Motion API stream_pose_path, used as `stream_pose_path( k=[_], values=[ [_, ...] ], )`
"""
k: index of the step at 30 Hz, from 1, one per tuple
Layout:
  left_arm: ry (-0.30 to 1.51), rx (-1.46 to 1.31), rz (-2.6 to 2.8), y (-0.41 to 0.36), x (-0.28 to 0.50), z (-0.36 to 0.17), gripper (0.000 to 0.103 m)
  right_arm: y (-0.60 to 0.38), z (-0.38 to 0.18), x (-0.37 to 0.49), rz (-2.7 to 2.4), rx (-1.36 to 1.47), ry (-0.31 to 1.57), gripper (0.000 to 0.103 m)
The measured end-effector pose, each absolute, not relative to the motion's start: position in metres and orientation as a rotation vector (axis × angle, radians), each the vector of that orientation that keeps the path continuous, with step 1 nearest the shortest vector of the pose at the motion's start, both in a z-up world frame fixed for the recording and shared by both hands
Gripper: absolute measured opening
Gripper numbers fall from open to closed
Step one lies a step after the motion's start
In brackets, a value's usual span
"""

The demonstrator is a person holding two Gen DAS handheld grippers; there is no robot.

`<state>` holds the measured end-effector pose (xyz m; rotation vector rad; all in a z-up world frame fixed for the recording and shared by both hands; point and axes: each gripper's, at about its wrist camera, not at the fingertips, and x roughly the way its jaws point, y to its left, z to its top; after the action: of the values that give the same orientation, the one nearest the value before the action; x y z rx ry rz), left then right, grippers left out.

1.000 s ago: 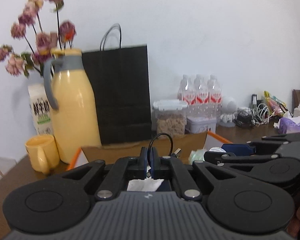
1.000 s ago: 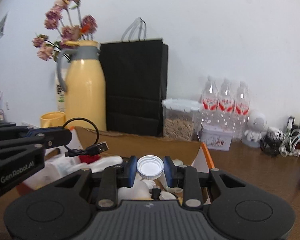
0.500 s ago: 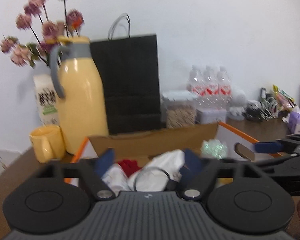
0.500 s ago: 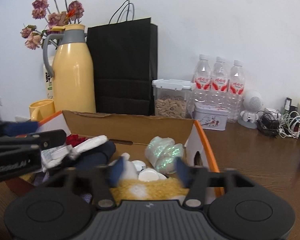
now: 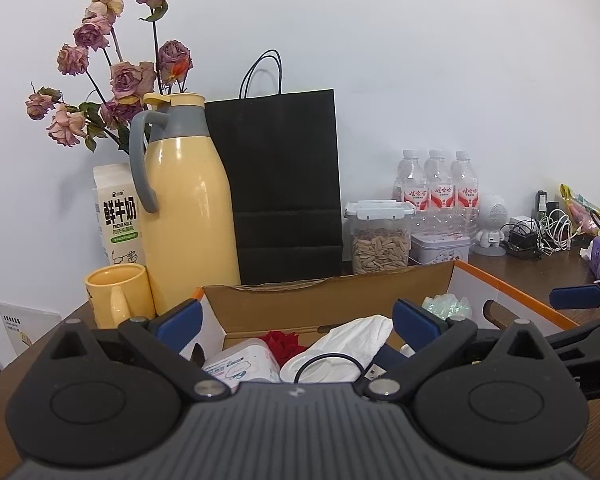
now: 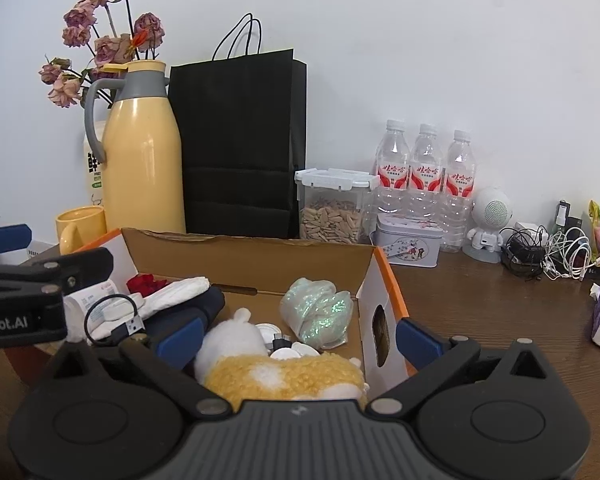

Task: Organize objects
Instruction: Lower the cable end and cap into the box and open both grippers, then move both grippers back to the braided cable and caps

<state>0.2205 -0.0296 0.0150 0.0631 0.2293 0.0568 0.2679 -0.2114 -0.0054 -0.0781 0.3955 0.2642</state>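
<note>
An open cardboard box with orange edges (image 5: 332, 300) (image 6: 260, 256) sits in front of me. Inside lie a black USB cable loop (image 5: 328, 366) (image 6: 112, 316), white cloth (image 5: 360, 336), a red flower (image 6: 142, 282), a glittery bundle (image 6: 318, 312), a yellow-and-white plush (image 6: 280, 372) and white caps (image 6: 268, 332). My left gripper (image 5: 296, 320) is open and empty above the box's left part. My right gripper (image 6: 296, 334) is open and empty above the box's right part.
Behind the box stand a yellow thermos (image 5: 188, 208), a yellow mug (image 5: 116, 300), a milk carton (image 5: 116, 212), dried roses (image 5: 112, 76), a black paper bag (image 5: 280, 184), a seed jar (image 6: 332, 208), three water bottles (image 6: 424, 176), a tin (image 6: 408, 244), a small robot figure (image 6: 488, 220) and tangled cables (image 6: 548, 252).
Both grippers opened. The left let go of the black cable and the right let go of the white cap; both now lie in the box. Both grippers pulled back slightly.
</note>
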Motion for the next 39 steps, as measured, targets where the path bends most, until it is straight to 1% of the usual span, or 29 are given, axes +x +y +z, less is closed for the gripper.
stream_pose_path(
  k=[14, 26, 27, 29, 31, 32, 34, 36, 39],
  values=[
    [0.237, 0.061, 0.067, -0.020, 0.198, 0.014, 0.103, -0.218, -0.005, 0.241, 0.282, -0.106, 0.389, 0.103],
    [0.312, 0.081, 0.083, -0.010, 0.174, 0.003, 0.103, -0.230, -0.016, 0.207, 0.295, -0.145, 0.432, 0.103],
    [0.323, 0.085, 0.082, -0.010, 0.173, 0.001, 0.103, -0.232, -0.017, 0.205, 0.299, -0.145, 0.439, 0.101],
    [0.345, 0.090, 0.077, -0.011, 0.169, -0.002, 0.103, -0.234, -0.021, 0.203, 0.314, -0.146, 0.464, 0.093],
    [0.364, 0.092, 0.065, -0.012, 0.165, -0.005, 0.103, -0.236, -0.025, 0.204, 0.325, -0.139, 0.499, 0.076],
    [0.376, 0.096, 0.057, -0.013, 0.163, -0.006, 0.103, -0.237, -0.027, 0.205, 0.330, -0.134, 0.514, 0.073],
    [0.399, 0.100, 0.039, -0.016, 0.160, -0.010, 0.103, -0.237, -0.030, 0.209, 0.343, -0.119, 0.538, 0.059],
    [0.436, 0.095, 0.002, -0.021, 0.158, -0.014, 0.103, -0.237, -0.032, 0.211, 0.360, -0.108, 0.557, 0.055],
    [0.479, 0.100, -0.060, -0.032, 0.156, -0.020, 0.103, -0.235, -0.036, 0.214, 0.373, -0.101, 0.581, 0.053]
  ],
)
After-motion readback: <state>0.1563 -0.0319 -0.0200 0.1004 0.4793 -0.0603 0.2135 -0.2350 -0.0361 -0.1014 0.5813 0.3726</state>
